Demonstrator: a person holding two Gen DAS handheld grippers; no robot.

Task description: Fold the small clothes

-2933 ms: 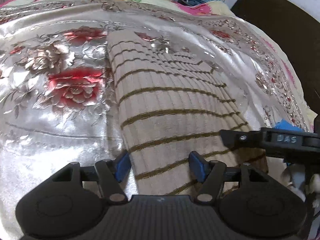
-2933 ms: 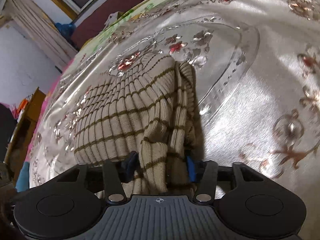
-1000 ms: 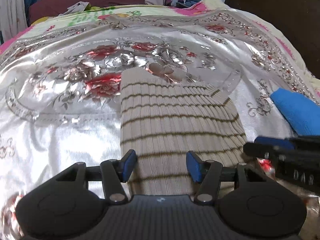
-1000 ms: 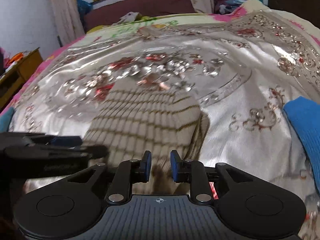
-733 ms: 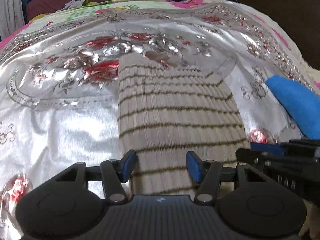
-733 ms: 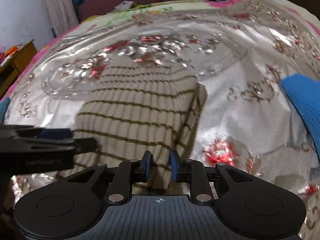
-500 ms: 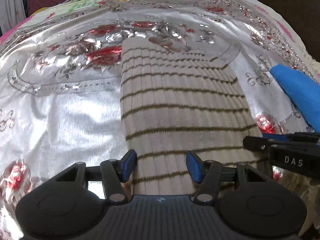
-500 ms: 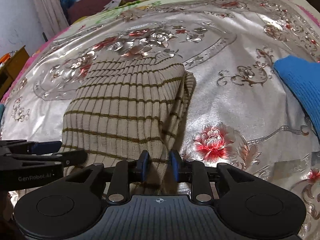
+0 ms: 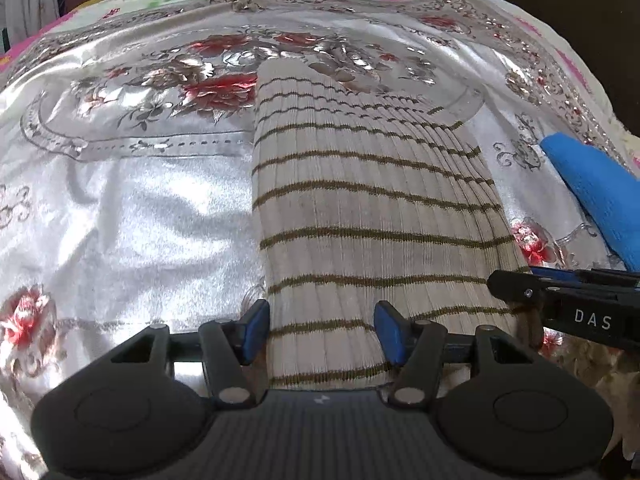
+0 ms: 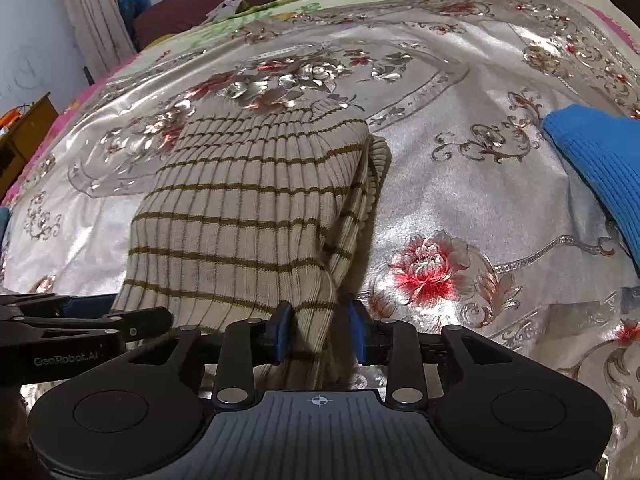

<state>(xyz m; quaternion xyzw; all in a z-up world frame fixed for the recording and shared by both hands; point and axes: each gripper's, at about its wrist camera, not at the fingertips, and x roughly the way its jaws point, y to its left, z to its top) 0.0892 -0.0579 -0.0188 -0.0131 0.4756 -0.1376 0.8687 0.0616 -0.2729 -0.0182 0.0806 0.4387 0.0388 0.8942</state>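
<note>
the right gripper point(image 10: 319, 332) jaws had just been opening, with the near right edge of the striped knit top point(image 10: 248, 216) between them; a gap showed at the right pad, so the pinch looked let go. the left gripper point(image 9: 320, 332) was spread, unchanged over the last second, straddling the near left hem, pads clear of the cloth. compared with a second ago the top lay flatter and nearer, a folded slab on the shiny floral bedspread point(image 9: 120, 208). judged: this fold was laid and being released.

a blue garment point(image 10: 596, 168) sat at 3 o'clock of the top, apart, cut off by the frame edge. the top's near hem was hidden under both gripper bodies. how many layers were stacked at its right side was hard to tell. sleeves not visible.
</note>
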